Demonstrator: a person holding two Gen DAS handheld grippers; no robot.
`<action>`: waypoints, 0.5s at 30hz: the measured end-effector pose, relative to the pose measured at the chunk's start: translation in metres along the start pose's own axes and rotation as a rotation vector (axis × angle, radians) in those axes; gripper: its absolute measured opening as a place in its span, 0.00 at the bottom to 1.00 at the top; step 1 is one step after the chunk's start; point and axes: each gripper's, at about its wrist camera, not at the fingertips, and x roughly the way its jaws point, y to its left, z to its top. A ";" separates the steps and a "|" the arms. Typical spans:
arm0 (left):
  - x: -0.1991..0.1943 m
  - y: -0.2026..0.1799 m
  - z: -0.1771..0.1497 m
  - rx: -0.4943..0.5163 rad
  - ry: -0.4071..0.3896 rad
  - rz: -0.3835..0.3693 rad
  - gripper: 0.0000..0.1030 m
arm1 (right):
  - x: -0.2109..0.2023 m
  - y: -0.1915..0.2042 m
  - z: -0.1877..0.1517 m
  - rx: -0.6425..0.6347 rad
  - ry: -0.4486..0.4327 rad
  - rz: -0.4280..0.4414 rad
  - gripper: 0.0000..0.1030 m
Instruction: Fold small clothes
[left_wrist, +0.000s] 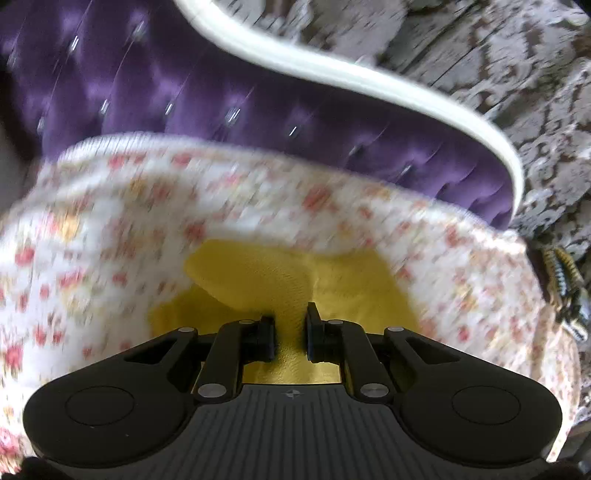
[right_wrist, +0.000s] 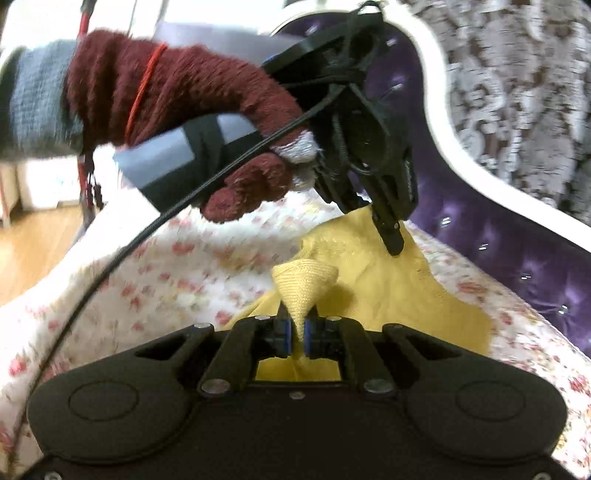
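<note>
A small yellow knit garment (right_wrist: 388, 291) lies on a floral bedspread (right_wrist: 177, 266). My right gripper (right_wrist: 298, 338) is shut on a bunched, ribbed edge of the garment (right_wrist: 304, 284), which fans up between the pads. My left gripper (left_wrist: 290, 338) is nearly closed with yellow fabric (left_wrist: 258, 284) running between its pads. In the right wrist view the left gripper (right_wrist: 384, 221), held by a maroon-gloved hand (right_wrist: 177, 96), pinches the garment's far edge and lifts it off the bed.
A purple tufted headboard (left_wrist: 184, 96) with a white curved frame (left_wrist: 332, 74) stands behind the bed. A patterned grey curtain (right_wrist: 517, 92) hangs beyond it. A black cable (right_wrist: 147, 229) trails from the left gripper. Wooden floor (right_wrist: 33, 243) shows at far left.
</note>
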 end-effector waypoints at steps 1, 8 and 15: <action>0.005 0.006 -0.005 -0.006 0.012 -0.003 0.13 | 0.005 0.004 -0.002 -0.014 0.017 0.003 0.11; 0.017 0.036 -0.027 -0.109 0.012 -0.023 0.25 | 0.011 0.028 -0.024 -0.137 0.086 0.050 0.22; 0.002 0.046 -0.036 -0.117 -0.048 0.140 0.38 | -0.017 0.023 -0.026 -0.142 0.062 0.201 0.30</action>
